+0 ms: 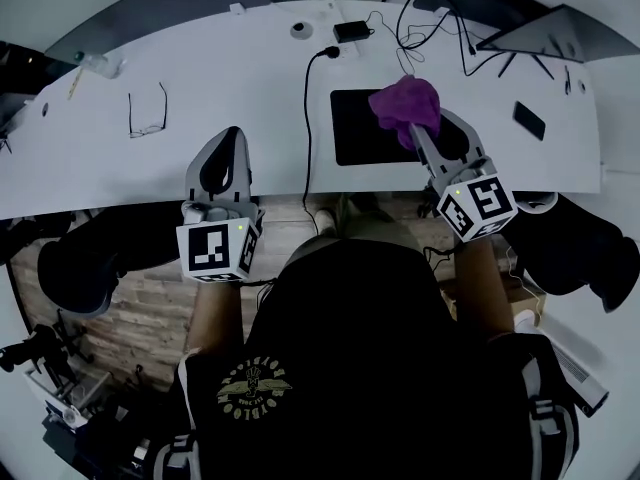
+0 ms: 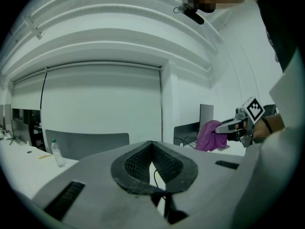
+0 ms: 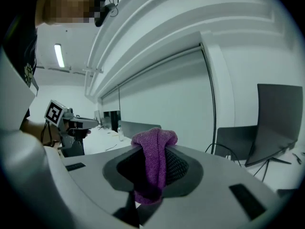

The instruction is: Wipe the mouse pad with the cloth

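- The right gripper's [image 1: 418,136] jaws were clenched on a purple cloth [image 3: 153,140], a fold of it bulging above the pads and the rest hanging down between them.
- The left gripper's [image 2: 151,147] jaws were closed on each other with nothing between them.
- In the head view the cloth hung over the far right part of the black mouse pad [image 1: 360,128]; whether it touched the pad could not be told.
- The pad lay near the front edge of a long white surface [image 1: 200,78], and the left gripper was held over that edge, well apart from the pad.
- A black cable [image 1: 309,118] ran down the surface just left of the pad, with a pair of glasses [image 1: 147,113] farther left and a water bottle [image 2: 57,154] near the far left end.
- A dark phone [image 1: 529,120] lay right of the pad.
- Grey chairs [image 2: 86,144] stood behind the surface against a white wall [image 2: 95,104]; wood-patterned floor [image 1: 140,298] showed below the front edge.
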`<move>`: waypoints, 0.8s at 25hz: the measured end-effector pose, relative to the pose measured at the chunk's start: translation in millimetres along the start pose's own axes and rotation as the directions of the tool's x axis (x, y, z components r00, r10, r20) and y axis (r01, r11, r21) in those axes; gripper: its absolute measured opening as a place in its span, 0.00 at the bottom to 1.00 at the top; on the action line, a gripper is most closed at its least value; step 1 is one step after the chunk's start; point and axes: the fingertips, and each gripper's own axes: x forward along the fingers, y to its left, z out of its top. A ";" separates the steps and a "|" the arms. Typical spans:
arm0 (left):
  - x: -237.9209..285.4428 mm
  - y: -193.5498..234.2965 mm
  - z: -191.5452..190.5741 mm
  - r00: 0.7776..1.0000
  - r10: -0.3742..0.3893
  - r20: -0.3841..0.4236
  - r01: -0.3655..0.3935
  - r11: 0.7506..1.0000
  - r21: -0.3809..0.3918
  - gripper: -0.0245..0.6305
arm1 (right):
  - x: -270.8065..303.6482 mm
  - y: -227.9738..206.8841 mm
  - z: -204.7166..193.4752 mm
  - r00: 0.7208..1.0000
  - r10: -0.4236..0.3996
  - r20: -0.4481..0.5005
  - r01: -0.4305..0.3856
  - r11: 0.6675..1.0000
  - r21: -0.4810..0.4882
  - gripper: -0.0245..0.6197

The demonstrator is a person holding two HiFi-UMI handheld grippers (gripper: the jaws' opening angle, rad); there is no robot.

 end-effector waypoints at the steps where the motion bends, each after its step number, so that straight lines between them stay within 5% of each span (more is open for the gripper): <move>1: 4.4 -0.8 -2.6 1.000 0.001 -0.011 -0.001 1.000 0.002 0.04 | 6.7 -1.5 -7.1 1.000 0.012 -0.009 -0.012 1.000 0.009 0.18; 10: 42.9 -11.8 -24.8 0.996 -0.027 -0.089 0.028 1.000 0.013 0.04 | 76.0 -11.2 -69.3 0.984 0.119 -0.134 -0.115 0.993 0.032 0.18; 20: 70.4 -13.3 -66.0 0.987 0.012 -0.159 -0.021 0.998 -0.053 0.04 | 140.2 -3.6 -145.4 0.940 0.240 -0.243 -0.220 0.970 0.108 0.18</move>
